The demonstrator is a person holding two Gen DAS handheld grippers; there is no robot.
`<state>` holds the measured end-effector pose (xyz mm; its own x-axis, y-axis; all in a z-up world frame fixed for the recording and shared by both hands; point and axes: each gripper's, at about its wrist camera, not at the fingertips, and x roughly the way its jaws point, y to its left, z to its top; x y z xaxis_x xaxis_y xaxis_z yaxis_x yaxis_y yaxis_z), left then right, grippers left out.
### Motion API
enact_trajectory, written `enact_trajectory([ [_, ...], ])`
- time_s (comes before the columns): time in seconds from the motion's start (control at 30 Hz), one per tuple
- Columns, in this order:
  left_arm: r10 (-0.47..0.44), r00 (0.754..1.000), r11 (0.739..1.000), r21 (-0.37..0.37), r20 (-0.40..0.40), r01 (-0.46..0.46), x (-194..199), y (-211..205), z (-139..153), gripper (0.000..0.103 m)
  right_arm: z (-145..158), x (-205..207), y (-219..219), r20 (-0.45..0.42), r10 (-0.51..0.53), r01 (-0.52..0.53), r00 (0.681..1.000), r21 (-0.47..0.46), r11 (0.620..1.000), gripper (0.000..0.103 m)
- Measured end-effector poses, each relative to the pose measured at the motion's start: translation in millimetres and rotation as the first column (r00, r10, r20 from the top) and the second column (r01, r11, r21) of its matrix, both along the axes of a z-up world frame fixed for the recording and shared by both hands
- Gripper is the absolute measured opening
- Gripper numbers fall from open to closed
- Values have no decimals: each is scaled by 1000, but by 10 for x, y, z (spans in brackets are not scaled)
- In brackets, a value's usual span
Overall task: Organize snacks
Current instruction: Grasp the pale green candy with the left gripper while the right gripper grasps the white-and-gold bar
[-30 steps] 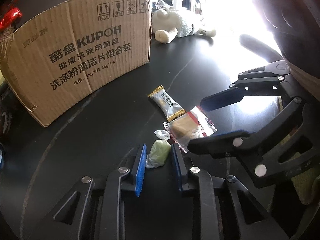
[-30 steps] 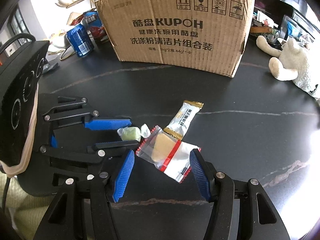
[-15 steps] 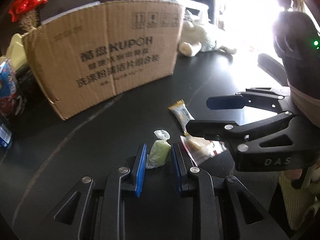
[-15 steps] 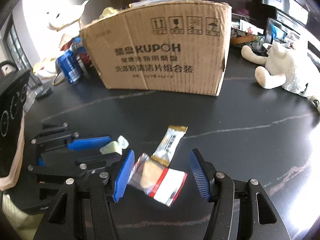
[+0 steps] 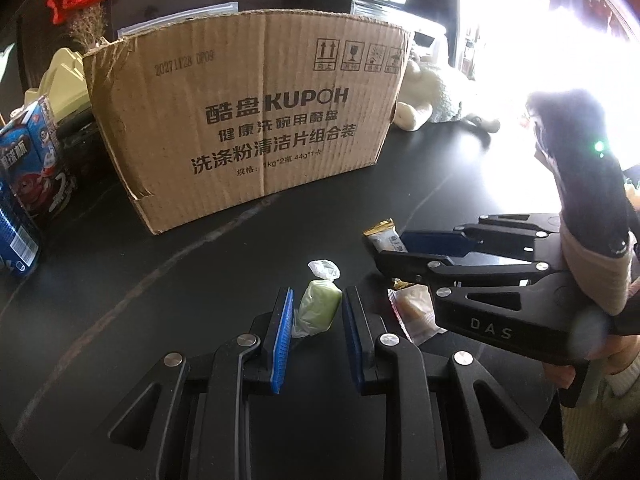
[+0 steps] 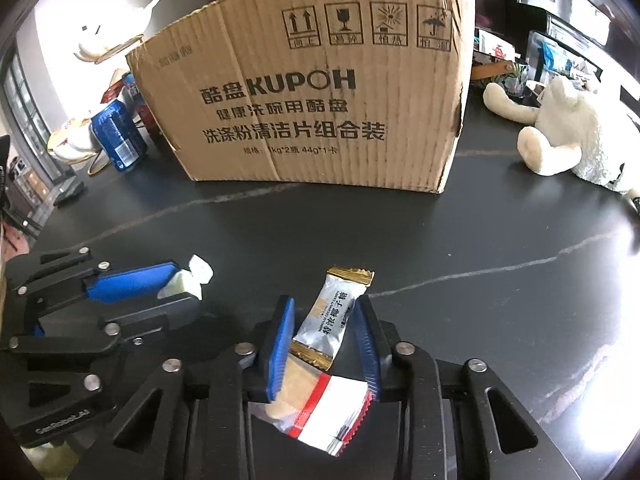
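Two grippers are working side by side over a dark table [image 6: 460, 240] with pale veins. The left gripper [image 5: 316, 312] is clamping a small green candy [image 5: 320, 308] in a clear twisted wrapper; its blue pads [image 5: 282, 336] are pressing on both sides of the candy, and the twisted end is sticking out beyond the fingertips. The right gripper [image 6: 324, 332] is closing its jaws at this moment. Between them are lying two snacks: a silver candy packet [image 6: 332, 316] with gold ends, and under it a clear packet with a red stripe [image 6: 320, 412] that is holding a pale biscuit. The blue pads [image 6: 280, 344] are standing against the edges of the clear packet (whether they are already pressing on it firmly is hard to tell). The silver packet is lying partly over the clear one.

Behind the snacks, a brown cardboard box [image 6: 320, 92] with black print is standing upright on the table, well apart from both grippers. Left of the box, a blue can [image 6: 116, 136] is leaning beside other packages. To the right, a white plush toy [image 6: 568, 136] is sitting on the table. A sleeve [image 5: 600, 384] is showing at the handle of the right gripper in the left wrist view.
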<state>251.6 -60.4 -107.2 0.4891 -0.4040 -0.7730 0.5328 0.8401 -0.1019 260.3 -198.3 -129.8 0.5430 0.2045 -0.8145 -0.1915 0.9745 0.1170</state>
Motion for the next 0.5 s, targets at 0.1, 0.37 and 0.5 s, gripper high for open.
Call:
enact_trajectory([
  [0.1, 9, 1000, 1000, -6, -9, -9, 4, 22, 0, 25, -4, -3, 4, 7, -3, 3, 1000, -4, 1000, 25],
  [0.37, 40, 999, 999, -26, -25, -41, -23, 57, 29, 25, 54, -30, -3, 21, 2, -2, 1000, 16, 1000, 21],
  [0.5, 54, 998, 998, -28, -21, -55, -40, 37, 52, 25, 76, -23, 13, 24, 8, -8, 1000, 21, 1000, 21],
])
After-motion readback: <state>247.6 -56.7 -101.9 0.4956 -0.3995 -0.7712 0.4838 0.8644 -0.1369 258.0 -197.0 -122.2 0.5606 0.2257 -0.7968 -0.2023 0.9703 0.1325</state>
